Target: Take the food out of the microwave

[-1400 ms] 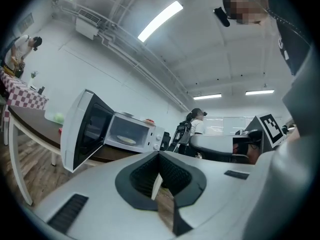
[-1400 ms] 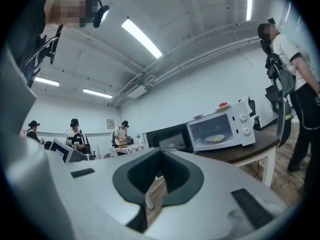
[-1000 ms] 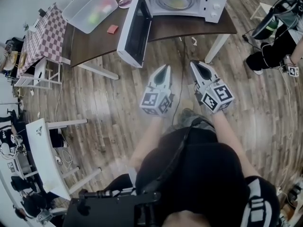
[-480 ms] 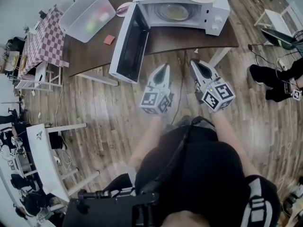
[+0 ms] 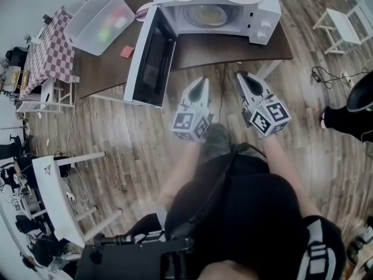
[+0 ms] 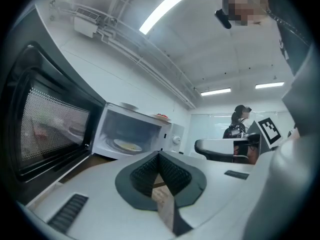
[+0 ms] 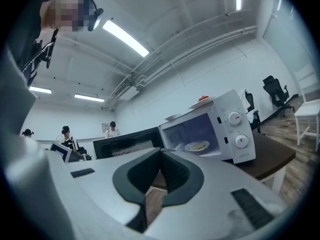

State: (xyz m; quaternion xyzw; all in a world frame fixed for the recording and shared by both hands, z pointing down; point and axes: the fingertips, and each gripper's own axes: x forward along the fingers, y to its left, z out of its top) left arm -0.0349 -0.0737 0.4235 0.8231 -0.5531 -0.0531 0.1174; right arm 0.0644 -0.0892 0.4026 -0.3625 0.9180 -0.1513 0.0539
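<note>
Wooden floor [image 5: 116, 127] is seen beneath left gripper [image 5: 200, 82] and right gripper [image 5: 242, 76], both closed and empty; plate [image 5: 205, 15] in microwave [image 5: 259, 16] could be shoved unless jaws are opened.

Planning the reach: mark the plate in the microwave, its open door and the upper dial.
plate [image 7: 198, 146], right gripper view, middle of the food
door [image 5: 154, 57], head view, dark inner window
upper dial [image 7: 233, 118], right gripper view, knob face
</note>
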